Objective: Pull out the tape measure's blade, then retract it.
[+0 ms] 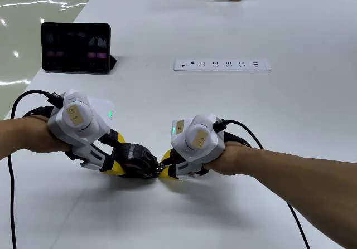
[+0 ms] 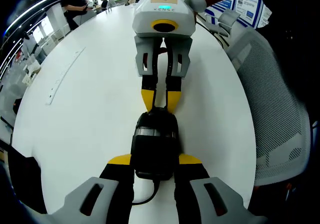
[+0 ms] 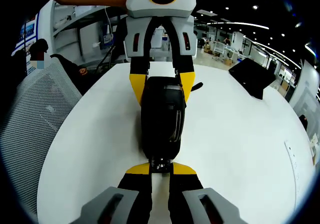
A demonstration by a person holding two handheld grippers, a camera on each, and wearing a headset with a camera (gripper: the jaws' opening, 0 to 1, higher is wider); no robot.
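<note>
1 black tape measure [image 1: 136, 160] sat on the white table [image 1: 251, 121], near edge, btwn my 2 grippers. My left gripper [image 1: 118, 153] was held low, forearm level, jaws clamped on the case sides. My right gripper [image 1: 165, 166] faced it nose to nose, jaws narrow, pinching the blade end [image 3: 161, 165] at the case mouth. Farther off: 1 power strip [image 1: 222, 65], 1 tablet [image 1: 76, 47].

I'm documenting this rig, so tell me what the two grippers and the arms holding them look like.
The left gripper and right gripper match: rounded white-grey housings with a tan label on top, a green light, black linkages and yellow fingertips. A black cable trails from each. The forearms are bare, no sleeves.
</note>
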